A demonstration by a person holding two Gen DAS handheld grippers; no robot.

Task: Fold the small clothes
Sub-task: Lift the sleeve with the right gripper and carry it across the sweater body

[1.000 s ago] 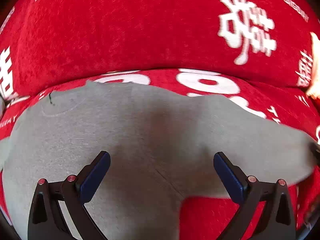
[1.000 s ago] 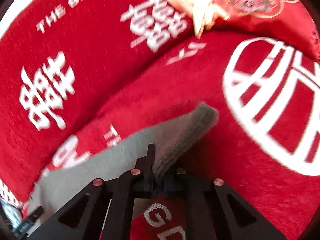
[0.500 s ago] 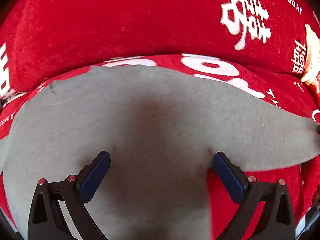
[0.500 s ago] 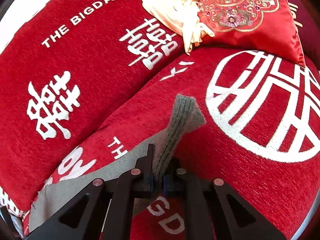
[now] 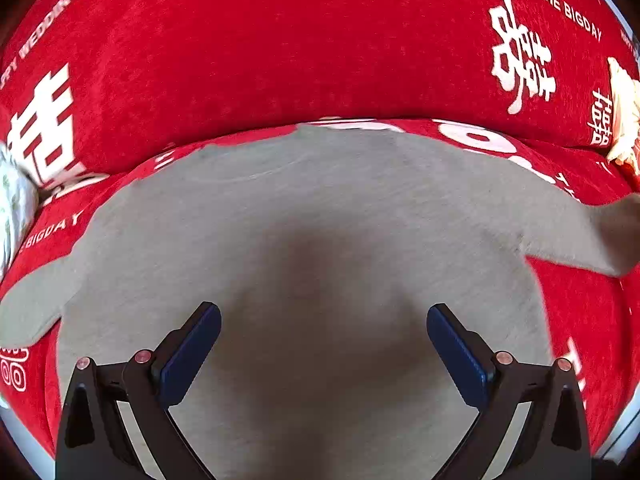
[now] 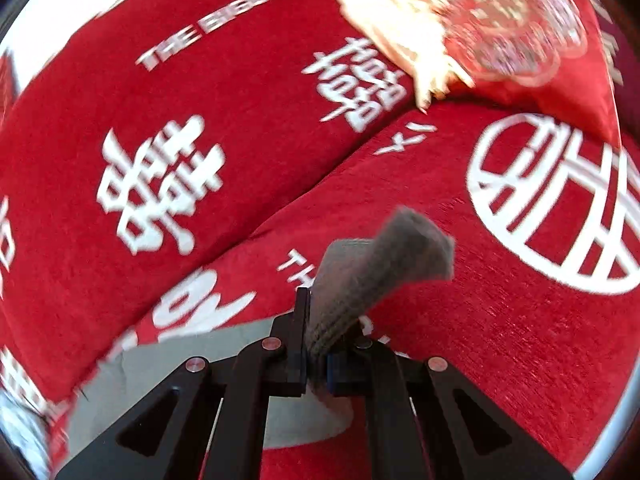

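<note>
Right wrist view: right gripper (image 6: 316, 354) clamped on the sleeve (image 6: 384, 268), cuff pointing away over the sofa (image 6: 500, 340). Left gripper (image 5: 324, 344) wide, empty, above the shirt (image 5: 320, 216) body. Sleeve likely folds leftward across it; right hand nearer.

The small grey garment (image 5: 320, 208) is soft, matt knit cloth, its held cuff (image 6: 384, 268) ribbed. Beneath it the red sofa cover with white lettering (image 5: 280, 60) is a nubbly, chenille-like weave. The red embroidered cushion (image 6: 560, 72) looks satiny and glossy. The black gripper fingers (image 5: 184, 364) look like matt plastic with blue pads.
</note>
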